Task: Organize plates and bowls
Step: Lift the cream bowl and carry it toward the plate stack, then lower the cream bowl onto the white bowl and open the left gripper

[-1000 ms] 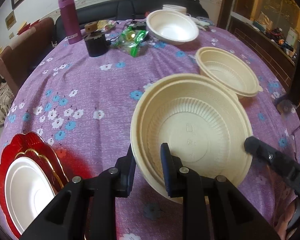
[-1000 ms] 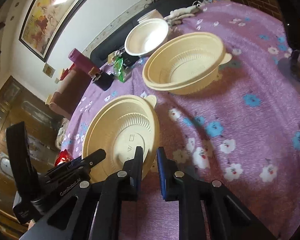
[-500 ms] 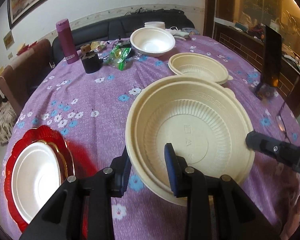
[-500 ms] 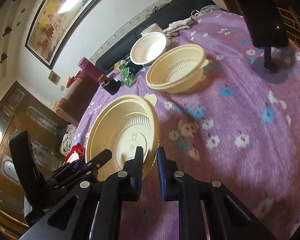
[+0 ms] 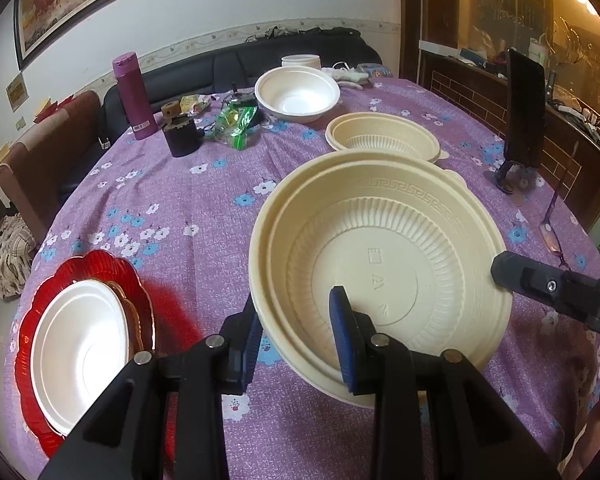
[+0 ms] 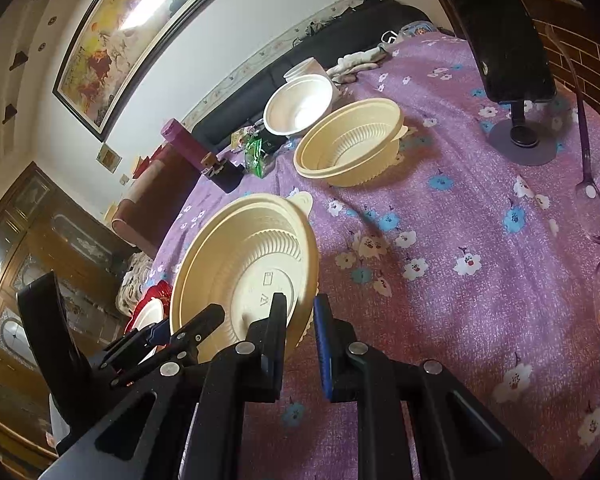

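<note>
Counter (image 5: 204,200): you work over a purple flowered cloth that carries every dish.
Big beige bowls (image 5: 380,264): you hold two, nested, near the counter's near edge, tilted and seemingly just off the cloth.
Handling: thin ribbed plastic, so I judge them light, a little flexible and slick; take them by the rim, opposite sides, so the pair does not twist or slip apart.
Left gripper (image 5: 296,336): your fingers straddle the near rim, one outside and one inside, standing apart; whether the pads still press the wall, I cannot tell.
Right gripper (image 6: 300,336): your fingers are pressed close, pinching the rim on the opposite side.
Smaller beige bowl (image 5: 384,136): one, toward the far edge.
White bowl (image 5: 298,94): one, at the far edge, just beyond the beige one.
Plates: one red plate (image 5: 140,300) at the left edge, a white dish (image 5: 80,344) lying in it.
</note>
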Demonstrator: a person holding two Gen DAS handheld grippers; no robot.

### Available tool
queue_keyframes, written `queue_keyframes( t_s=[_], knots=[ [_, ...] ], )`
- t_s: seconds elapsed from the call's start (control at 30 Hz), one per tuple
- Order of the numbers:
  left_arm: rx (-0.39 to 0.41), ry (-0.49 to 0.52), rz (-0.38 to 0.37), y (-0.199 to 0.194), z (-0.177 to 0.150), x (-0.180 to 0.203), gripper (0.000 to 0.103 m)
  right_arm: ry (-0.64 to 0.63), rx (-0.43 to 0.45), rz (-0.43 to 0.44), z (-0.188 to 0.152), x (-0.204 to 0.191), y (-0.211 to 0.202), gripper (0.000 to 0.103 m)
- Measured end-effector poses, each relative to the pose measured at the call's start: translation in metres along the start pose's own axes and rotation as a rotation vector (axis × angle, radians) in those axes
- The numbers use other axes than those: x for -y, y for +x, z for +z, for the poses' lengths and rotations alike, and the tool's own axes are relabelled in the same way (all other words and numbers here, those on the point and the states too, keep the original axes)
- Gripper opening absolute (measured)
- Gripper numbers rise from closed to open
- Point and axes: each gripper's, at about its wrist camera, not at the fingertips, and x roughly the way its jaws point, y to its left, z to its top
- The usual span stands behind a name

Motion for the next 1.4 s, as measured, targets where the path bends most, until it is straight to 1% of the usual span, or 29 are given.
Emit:
queue_keyframes(
  t_s=[0.33, 0.93, 1.4],
  knots=[
    [0.044, 0.007, 0.018, -0.011, -0.001, -0.004, 0.031, -0.006, 0.007, 0.001, -0.003, -0.008, -0.004, 0.015],
    [0.096, -0.010, 0.013, -0.030, -0.002, -0.019, 0.033, -0.031, 0.011, 0.006, -0.003, -0.025, -0.003, 0.015],
    [0.165, -0.017, 0.028, -0.064, -0.015, -0.042, 0.035, -0.069, -0.007, 0.040, -0.010, -0.052, -0.002, 0.015]
  ],
)
